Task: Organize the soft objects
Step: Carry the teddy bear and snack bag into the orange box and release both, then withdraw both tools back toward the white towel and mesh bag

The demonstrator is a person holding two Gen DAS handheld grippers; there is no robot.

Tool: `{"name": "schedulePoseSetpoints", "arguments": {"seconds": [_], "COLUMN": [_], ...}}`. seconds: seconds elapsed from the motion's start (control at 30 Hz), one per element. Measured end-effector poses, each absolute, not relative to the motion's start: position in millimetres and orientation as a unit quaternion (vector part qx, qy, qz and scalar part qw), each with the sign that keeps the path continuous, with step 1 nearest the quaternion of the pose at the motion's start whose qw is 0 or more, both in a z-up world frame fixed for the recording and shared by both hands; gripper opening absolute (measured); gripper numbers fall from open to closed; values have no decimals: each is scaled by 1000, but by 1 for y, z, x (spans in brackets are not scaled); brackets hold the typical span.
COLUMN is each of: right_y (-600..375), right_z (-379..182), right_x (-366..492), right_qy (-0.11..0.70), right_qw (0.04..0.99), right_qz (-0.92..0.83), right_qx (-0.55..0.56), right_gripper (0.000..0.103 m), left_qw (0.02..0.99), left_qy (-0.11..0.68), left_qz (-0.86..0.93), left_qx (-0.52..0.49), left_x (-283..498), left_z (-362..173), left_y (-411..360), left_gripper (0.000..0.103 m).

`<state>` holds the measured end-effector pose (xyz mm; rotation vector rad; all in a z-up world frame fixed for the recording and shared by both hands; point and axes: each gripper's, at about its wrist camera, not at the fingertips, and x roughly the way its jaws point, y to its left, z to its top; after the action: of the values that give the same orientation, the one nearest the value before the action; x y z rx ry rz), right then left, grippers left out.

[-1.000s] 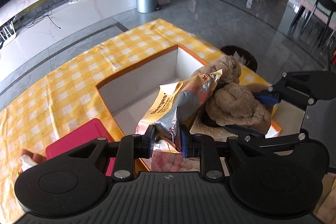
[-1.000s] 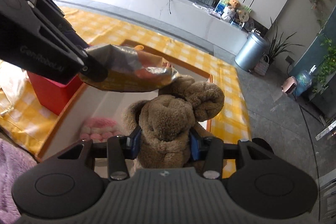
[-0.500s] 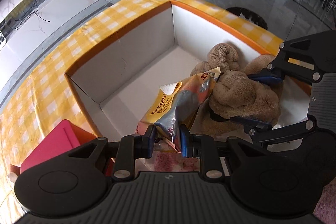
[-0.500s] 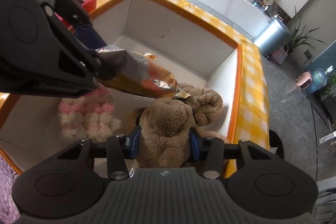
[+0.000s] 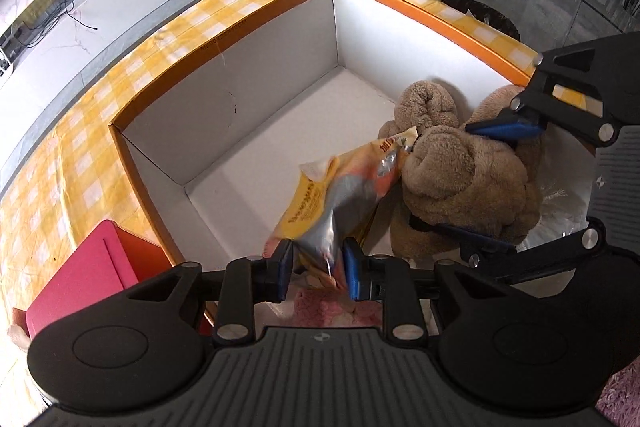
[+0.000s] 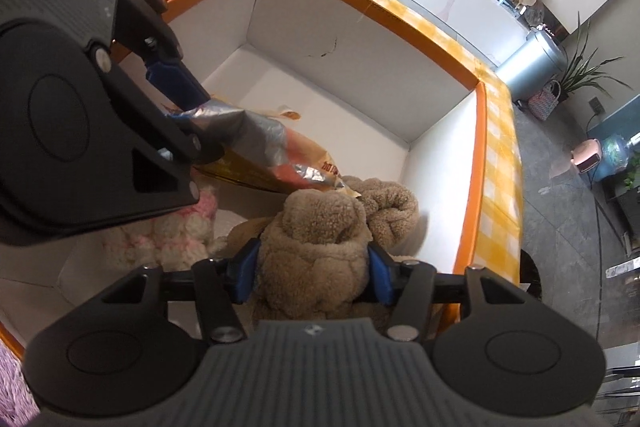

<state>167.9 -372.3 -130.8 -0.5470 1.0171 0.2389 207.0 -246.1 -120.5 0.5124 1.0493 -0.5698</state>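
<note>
On the left we see a red box (image 5: 80, 279) on the checked desk (image 5: 60, 155), beside the open carton (image 5: 248, 83). Inside it, our left tongs (image 5: 316, 263) pinch a snack bag (image 5: 340, 195), jaws easing apart. Rightward, our right tongs (image 6: 312, 267) straddle the brown plush bear (image 6: 316, 251) (pads touching its fur), jaws opening.

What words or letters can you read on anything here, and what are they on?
"加" and a few more characters: on the tip of the snack bag, too crumpled to read beyond that.
Red lettering along the bag's yellow side: too blurred to read.
Small dark print along the box rim: too small to read.
The plush bear shows no text.
</note>
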Motion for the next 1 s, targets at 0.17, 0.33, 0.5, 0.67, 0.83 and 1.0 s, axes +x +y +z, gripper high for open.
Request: {"name": "schedulePoseSetpoints", "arguments": {"seconds": [0.17,0.33,0.5,0.67,0.83,1.0], "right_y": [-366,-362,-366,-364,-345,-320], "right_z": [-118,-100,-69,-39,-21,-20], "right_x": [160,151,137,111,75,46], "right_qy": [480,481,473,435,384,340], "right_qw": [829,827,842,877,912,937], "right_qz": [102,78,44,19,8,-2], "right_qx": [-268,-281,-253,-201,-141,-80], "right_gripper": [64,75,76,77,79,83], "left_qw": [801,808,828,854,880,904], "left_qy": [475,458,427,390,353,320], "left_qz": [-272,-279,-279,-272,-259,-228], "left_qx": [243,242,233,211,183,167], "left_x": [202,191,173,151,121,91], "left_z": [-105,-79,-45,-16,5,13], "left_y": [-247,-240,-222,-194,-154,-113], "left_gripper": [41,46,47,47,47,47]}}
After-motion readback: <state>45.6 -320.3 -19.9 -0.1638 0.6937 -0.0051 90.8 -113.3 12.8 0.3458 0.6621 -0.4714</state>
